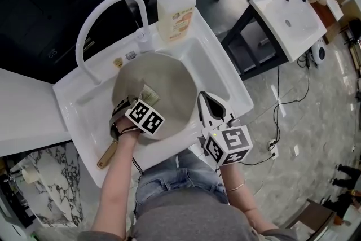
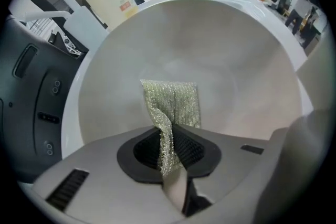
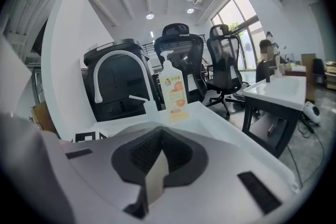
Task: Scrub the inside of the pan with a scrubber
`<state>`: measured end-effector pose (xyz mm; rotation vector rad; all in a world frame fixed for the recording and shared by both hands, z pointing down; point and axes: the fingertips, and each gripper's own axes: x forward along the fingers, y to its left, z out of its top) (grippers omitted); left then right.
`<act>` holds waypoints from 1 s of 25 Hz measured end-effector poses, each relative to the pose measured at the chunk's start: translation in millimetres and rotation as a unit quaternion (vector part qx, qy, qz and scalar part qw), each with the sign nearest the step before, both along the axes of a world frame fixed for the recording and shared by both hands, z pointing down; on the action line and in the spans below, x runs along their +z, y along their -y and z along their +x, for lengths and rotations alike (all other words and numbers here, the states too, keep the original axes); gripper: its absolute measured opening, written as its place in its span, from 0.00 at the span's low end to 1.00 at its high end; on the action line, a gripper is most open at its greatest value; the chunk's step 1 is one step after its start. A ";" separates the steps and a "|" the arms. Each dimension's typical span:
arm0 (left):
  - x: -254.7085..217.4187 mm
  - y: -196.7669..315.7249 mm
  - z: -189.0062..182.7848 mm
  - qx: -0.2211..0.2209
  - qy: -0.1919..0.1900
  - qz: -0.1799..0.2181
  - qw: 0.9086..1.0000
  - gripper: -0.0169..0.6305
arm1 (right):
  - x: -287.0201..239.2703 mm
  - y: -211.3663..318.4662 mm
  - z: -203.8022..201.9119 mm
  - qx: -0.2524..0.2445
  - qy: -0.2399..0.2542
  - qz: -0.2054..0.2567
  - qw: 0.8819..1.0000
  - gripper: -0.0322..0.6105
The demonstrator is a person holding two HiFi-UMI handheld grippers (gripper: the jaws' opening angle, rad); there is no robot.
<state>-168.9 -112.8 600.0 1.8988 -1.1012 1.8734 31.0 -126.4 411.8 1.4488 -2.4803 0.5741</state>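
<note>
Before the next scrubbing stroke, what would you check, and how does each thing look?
1. Scrubber gripped: ok. The left tool is shut on the scrubber.
2. Scrubber inside the pan: ok. It lies over the inner surface; how firmly it presses, cannot tell.
3. Pan seated in the sink: ok.
4. Pan steadied: not ok. The right tool is shut on nothing, near the sink's front rim, apart from the pan.
5. Soap bottle out of the way: ok. It stands upright behind the pan.
6. Soap or water in the pan: cannot tell.
</note>
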 end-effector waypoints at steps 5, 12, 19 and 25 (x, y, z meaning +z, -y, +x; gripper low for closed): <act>-13.6 14.6 -21.0 -0.006 0.046 0.041 0.998 0.13 | -0.4 1.8 -11.1 -0.009 -0.001 0.001 1.000 0.07; -37.7 29.9 -51.1 -0.039 0.056 0.089 0.994 0.13 | -4.2 0.7 -16.2 -0.017 -0.003 0.005 1.000 0.07; -68.7 41.1 -63.1 -0.062 0.024 0.144 0.987 0.13 | -7.5 -3.2 -21.9 -0.022 -0.006 0.008 1.000 0.07; -106.2 40.9 -41.8 -0.086 -0.131 0.189 0.970 0.13 | -6.7 -10.3 -20.2 -0.006 -0.012 0.008 1.000 0.07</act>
